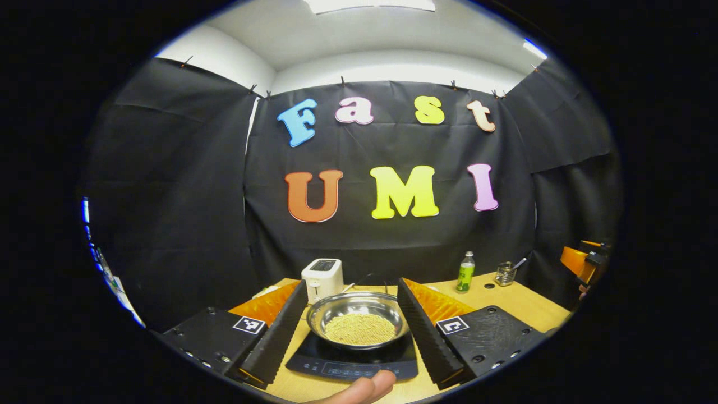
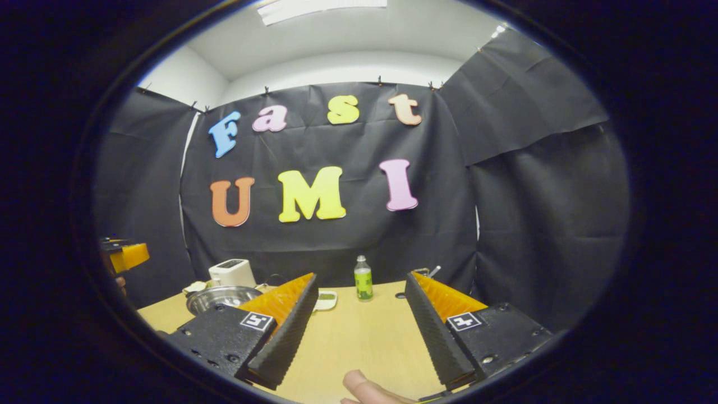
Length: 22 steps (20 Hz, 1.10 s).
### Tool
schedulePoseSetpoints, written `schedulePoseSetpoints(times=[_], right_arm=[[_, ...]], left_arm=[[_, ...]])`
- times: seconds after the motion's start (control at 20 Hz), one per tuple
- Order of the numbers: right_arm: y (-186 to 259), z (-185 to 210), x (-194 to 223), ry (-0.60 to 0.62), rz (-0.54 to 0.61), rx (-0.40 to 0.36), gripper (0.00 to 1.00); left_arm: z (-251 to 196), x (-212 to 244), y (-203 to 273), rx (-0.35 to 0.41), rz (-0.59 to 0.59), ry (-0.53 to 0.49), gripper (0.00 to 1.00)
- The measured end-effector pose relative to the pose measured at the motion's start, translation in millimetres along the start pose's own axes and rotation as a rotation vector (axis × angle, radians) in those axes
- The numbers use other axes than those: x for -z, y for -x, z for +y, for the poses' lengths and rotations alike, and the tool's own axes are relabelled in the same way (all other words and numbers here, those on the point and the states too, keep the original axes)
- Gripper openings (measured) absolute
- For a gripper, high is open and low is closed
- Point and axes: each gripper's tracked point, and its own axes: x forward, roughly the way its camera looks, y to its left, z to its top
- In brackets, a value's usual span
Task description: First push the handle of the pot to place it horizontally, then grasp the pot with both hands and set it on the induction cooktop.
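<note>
The pot point(image 1: 358, 320), holding pale grains, sits on the induction cooktop point(image 1: 353, 362) on the tabletop point(image 1: 521, 303), framed between the wide-spread fingers of the left gripper point(image 1: 356, 331), while the right gripper point(image 2: 359, 331), fingers equally wide and holding nothing, hovers right of the cooktop.

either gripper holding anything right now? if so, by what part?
Nothing held. Left gripper is open, fingers apart either side of the pot, which sits on the induction cooktop. Right gripper is open over bare table.
</note>
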Motion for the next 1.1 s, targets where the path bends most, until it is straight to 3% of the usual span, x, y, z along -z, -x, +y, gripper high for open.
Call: schedulePoseSetpoints(times=[0.25,0.5,1.1], right_arm=[[37.3,-32.9,-34.6,0.08,-0.065,0.054,0.96],[69.4,-37.6,-53.1,0.036,-0.105,0.043,0.96],[61.2,-48.1,-31.8,-0.038,-0.048,0.033,0.96]], left_arm=[[-19.4,-15.1,12.4,0.079,-0.033,0.013,0.95],[-19.1,-27.4,29.9,0.066,-0.076,-0.014,0.95],[-41.2,-28.0,42.5,0.142,-0.086,-0.084,0.94]])
